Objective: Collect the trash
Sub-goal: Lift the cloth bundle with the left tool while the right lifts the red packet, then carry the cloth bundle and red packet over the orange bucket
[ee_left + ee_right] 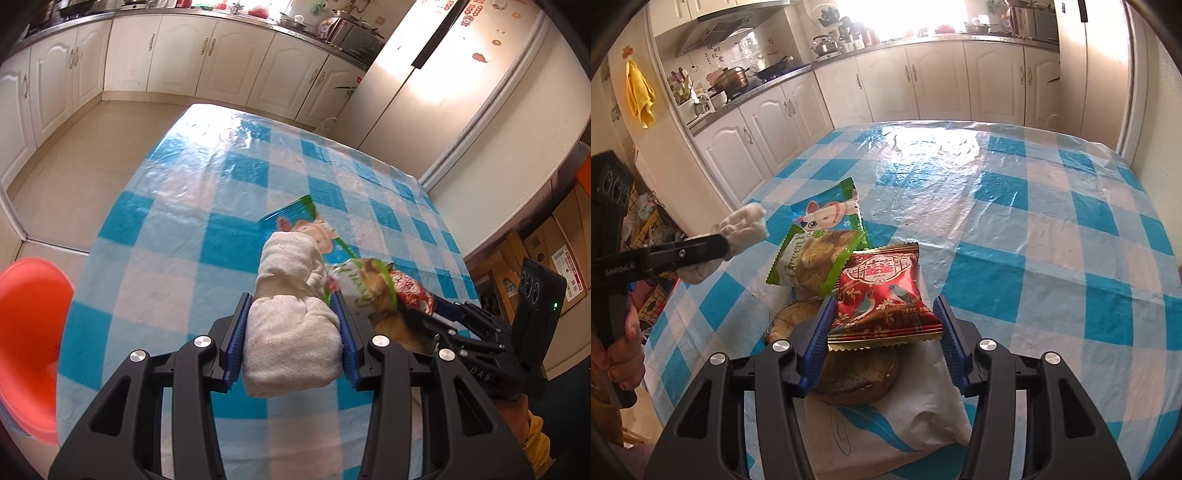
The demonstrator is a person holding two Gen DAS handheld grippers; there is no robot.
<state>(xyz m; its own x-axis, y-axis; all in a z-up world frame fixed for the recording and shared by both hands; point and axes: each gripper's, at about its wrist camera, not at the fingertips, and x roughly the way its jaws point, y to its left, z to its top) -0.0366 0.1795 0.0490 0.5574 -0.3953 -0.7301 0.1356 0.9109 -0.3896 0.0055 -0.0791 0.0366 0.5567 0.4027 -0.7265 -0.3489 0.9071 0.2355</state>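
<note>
Above the blue-checked tablecloth [177,236], the left gripper [291,332] clamps a crumpled white tissue wad [291,332]. Beside it, the right gripper [884,332] spreads wide around a red snack wrapper [882,295] atop cookies [857,376].

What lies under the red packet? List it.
Under the red packet sit brown cookies on a white napkin. Its overlap hides the cookies' tops and any further trash.
</note>
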